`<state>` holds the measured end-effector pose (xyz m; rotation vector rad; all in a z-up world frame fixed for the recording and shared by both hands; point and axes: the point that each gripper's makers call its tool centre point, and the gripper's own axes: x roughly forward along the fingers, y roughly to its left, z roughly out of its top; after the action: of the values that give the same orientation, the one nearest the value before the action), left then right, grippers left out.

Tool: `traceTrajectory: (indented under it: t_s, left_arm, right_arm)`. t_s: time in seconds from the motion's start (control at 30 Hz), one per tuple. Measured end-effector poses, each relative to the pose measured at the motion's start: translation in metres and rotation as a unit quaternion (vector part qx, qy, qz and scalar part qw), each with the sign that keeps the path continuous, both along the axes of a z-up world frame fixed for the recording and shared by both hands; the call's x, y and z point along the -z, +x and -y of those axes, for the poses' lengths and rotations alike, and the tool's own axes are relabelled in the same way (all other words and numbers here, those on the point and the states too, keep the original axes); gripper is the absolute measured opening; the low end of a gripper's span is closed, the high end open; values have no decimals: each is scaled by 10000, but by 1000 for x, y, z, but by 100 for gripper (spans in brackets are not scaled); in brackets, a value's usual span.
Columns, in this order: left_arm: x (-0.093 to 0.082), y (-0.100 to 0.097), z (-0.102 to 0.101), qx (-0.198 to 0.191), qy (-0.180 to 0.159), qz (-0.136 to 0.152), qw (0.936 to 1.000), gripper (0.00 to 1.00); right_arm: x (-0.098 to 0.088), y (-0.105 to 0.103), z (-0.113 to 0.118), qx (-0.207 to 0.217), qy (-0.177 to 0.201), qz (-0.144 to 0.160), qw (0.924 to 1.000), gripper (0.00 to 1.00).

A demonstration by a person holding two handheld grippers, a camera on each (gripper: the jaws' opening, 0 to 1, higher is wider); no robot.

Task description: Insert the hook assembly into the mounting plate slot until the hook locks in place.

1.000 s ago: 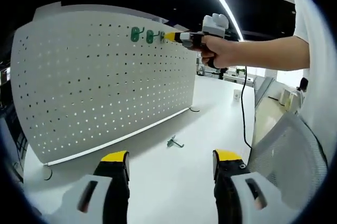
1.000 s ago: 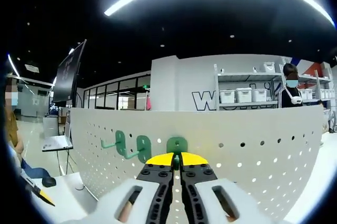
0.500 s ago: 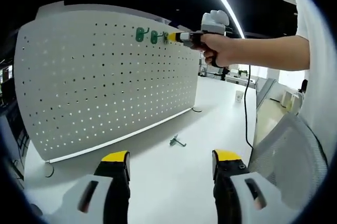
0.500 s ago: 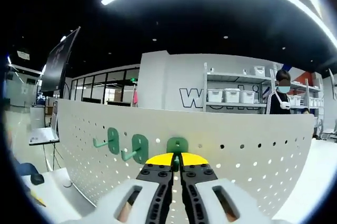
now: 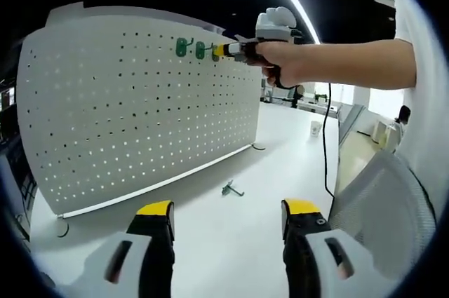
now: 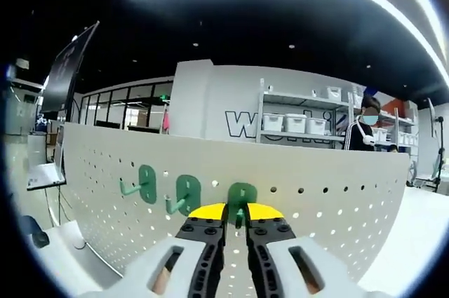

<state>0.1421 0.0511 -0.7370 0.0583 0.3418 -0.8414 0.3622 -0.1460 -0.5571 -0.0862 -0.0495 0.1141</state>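
The white pegboard mounting plate (image 5: pixel 140 102) stands upright on the table. Two green hooks (image 5: pixel 181 47) (image 5: pixel 200 50) sit in its top row. A third green hook (image 6: pixel 242 196) rests against the plate (image 6: pixel 330 207) to the right of the other two hooks (image 6: pixel 146 184) (image 6: pixel 186 191). My right gripper (image 6: pixel 237 212) holds the third hook's stem between its yellow-tipped jaws, with a narrow gap. In the left gripper view the right gripper (image 5: pixel 223 50), held by a hand (image 5: pixel 280 59), presses at the plate's top row. My left gripper (image 5: pixel 228 208) hangs open low over the table, holding nothing.
A loose metal hook (image 5: pixel 231 188) lies on the white table (image 5: pixel 280 151) in front of the plate's lower edge. A cable (image 5: pixel 324 151) trails from the right gripper. A mesh chair back (image 5: pixel 379 200) is at the right. Shelves with bins (image 6: pixel 295 123) and a person (image 6: pixel 361 133) stand beyond the plate.
The right gripper has shifted slightly left along the plate's top row. The gap between its jaws looks a little wider. The left gripper has hardly moved.
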Motion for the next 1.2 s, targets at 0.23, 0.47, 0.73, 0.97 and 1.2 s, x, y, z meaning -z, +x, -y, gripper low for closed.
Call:
traceTrajectory:
  t_s: [0.23,0.47,0.73,0.97,1.2]
  left_arm:
    - [0,-1,0,4,-19,5,10000,64]
    - [-1,0,0,-8,-50,17,10000,64]
    - [-3,1,0,16,-55,36,10000,65]
    - [-4,2,3,69,-58,48,9999,66]
    - [-8,2,6,104,-87,78,9999,67]
  right_arm:
    - [-1,-2,1,-48,-21,-33,10000,6]
    - [-1,-3,-1,-304,33,-66,9995,9]
    - [0,-7,-8,-862,-190,-100,9960,17]
    - [6,-13,-9,-1203,-407,-152,9918,22]
    - [14,-23,-14,-1511,-170,-131,9883,41]
